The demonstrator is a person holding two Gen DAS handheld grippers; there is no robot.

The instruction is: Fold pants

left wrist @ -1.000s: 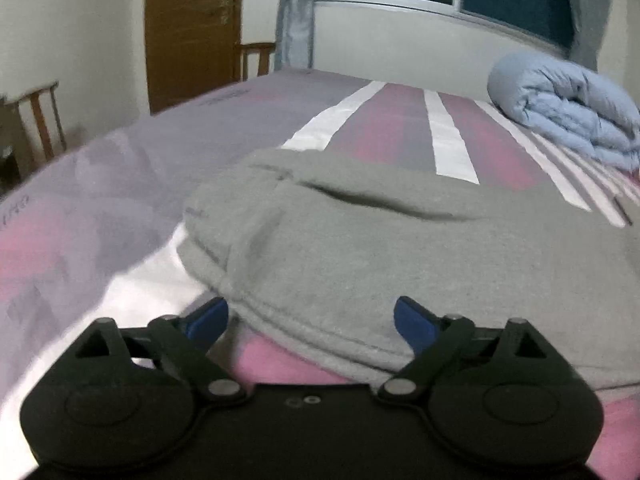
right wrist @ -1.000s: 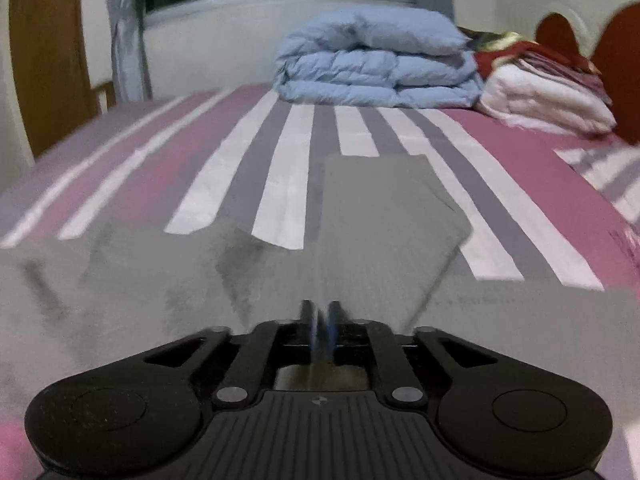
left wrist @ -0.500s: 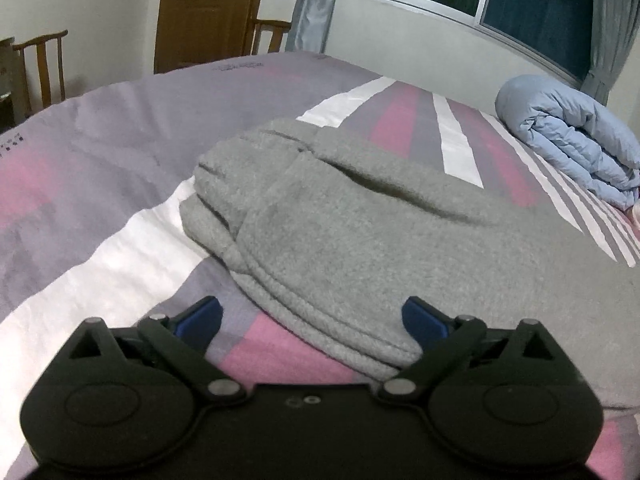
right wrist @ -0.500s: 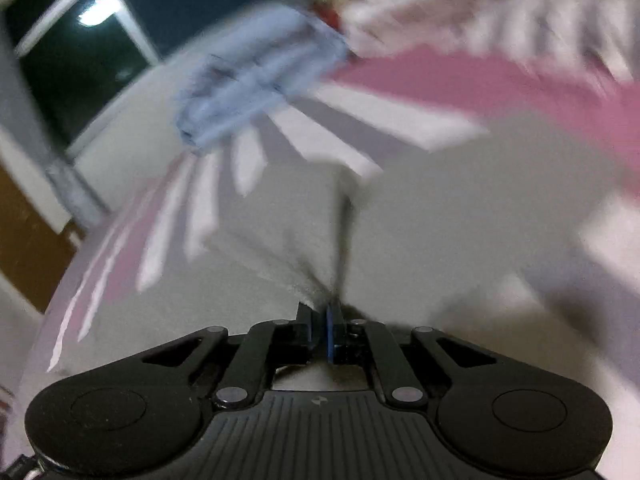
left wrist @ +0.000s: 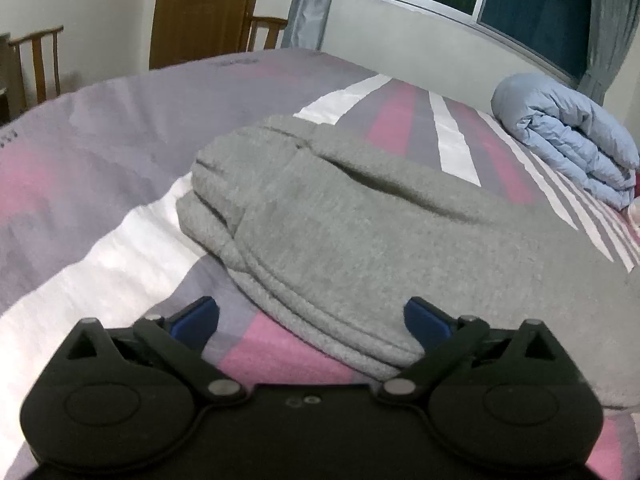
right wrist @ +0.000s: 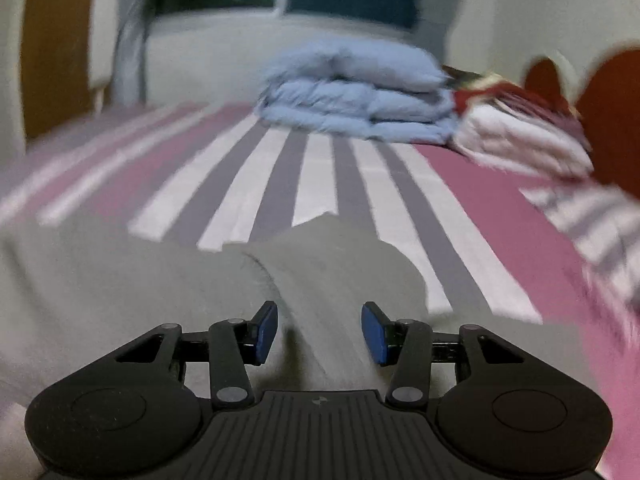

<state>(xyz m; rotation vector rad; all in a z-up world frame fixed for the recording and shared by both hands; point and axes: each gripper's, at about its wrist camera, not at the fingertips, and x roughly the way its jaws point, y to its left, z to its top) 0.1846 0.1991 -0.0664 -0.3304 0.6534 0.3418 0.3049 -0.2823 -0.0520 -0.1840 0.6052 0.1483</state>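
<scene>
Smeared by motion across the right wrist view: folded blue quilt (right wrist: 360, 92), red and white bedding (right wrist: 520, 136). Cut off at right edge of left wrist view: grey pants (left wrist: 380, 240). Hidden beneath them: part of striped bedsheet (left wrist: 100, 264).

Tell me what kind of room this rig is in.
Almost certainly a bedroom: grey pants lie on a striped bed sheet, with a folded blue duvet by the window and a wooden door.

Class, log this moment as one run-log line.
left tool: open, empty | right tool: jaws just opened, releasing cloth | folded grey fleece pants: on striped pink bedsheet
</scene>
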